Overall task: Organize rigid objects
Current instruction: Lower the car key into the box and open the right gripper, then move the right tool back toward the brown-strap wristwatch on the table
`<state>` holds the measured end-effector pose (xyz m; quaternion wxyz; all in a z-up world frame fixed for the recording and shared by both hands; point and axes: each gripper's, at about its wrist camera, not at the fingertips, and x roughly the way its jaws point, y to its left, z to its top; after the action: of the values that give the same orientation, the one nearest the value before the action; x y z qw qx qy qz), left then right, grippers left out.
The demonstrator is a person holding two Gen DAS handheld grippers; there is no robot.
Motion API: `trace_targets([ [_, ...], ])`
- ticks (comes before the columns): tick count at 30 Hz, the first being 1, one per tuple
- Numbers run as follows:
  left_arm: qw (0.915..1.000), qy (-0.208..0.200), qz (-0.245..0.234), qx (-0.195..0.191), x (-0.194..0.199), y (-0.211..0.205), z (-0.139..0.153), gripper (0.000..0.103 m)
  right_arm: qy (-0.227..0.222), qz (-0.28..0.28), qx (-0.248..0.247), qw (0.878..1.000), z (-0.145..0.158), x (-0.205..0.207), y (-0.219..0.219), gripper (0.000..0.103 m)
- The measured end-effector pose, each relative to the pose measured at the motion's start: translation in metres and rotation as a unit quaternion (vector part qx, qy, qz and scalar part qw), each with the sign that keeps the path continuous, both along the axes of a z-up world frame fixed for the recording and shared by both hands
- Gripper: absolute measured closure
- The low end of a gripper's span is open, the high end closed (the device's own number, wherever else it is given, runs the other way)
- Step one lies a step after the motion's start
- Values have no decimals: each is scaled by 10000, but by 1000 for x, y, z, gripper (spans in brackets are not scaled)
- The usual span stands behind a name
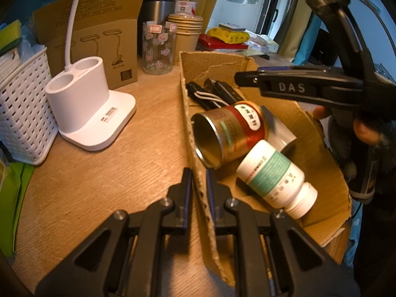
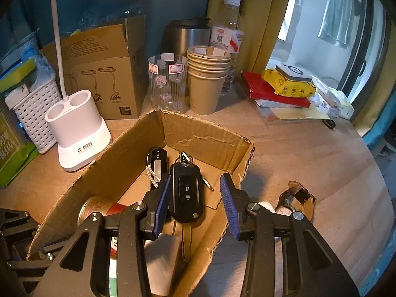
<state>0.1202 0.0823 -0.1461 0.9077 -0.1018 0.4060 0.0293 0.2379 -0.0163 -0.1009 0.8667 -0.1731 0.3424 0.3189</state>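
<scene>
car key (image 2: 186,193) in cardboard box (image 2: 203,133)

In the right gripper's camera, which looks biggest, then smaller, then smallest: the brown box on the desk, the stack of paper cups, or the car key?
1. Cardboard box, by far.
2. Paper cups and car key look alike in size; the key is nearer the camera, so I won't rank them.

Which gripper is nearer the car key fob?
Right. The right gripper has the car key fob between its open jaws, over the cardboard box. The left gripper is shut on the box's near wall, away from the fob.
</scene>
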Motion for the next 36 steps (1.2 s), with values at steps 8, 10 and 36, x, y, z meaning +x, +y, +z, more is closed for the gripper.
trace_targets([
  [8, 10000, 1, -1, -1, 0, 0, 0, 90, -90, 28, 91, 9999, 8, -10, -9, 57],
  [10, 10000, 1, -2, -1, 0, 0, 0, 90, -141, 40, 103, 9998, 10, -13, -12, 54],
  [36, 10000, -9, 4, -11, -1, 0, 2, 90, -866, -870, 843, 9889, 29, -7, -122, 39],
])
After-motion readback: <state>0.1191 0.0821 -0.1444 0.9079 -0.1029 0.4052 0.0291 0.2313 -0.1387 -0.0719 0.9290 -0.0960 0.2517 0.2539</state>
